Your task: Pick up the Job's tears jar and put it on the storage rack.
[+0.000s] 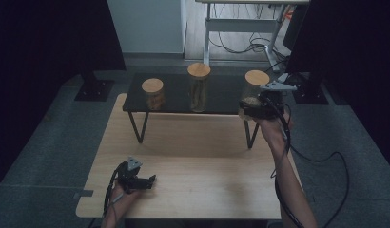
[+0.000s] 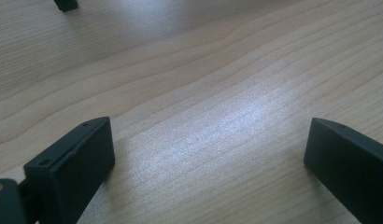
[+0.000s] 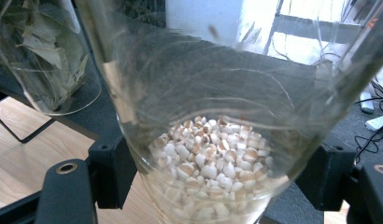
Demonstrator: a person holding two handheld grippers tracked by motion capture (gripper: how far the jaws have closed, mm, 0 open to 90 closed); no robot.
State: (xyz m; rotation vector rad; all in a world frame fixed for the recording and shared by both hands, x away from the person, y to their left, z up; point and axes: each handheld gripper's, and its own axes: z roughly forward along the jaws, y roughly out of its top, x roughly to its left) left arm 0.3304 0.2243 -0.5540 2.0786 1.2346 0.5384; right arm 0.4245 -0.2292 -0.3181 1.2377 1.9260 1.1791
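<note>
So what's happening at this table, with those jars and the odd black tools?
A person holds a two-jaw gripper in each hand. The right gripper is clamped around the lower part of a glass jar of pale grains at the right end of a low black shelf. Two other wooden-lidded jars, the middle jar and the left jar, stand on that shelf. The left gripper rests open and empty on the wooden table.

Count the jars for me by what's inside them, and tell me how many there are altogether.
Jar of pale grains, clamped in the right gripper: 1
Jar of dried leaves: 1
Jar of brownish contents, too dim to identify: 1
Total: 3 jars
</note>
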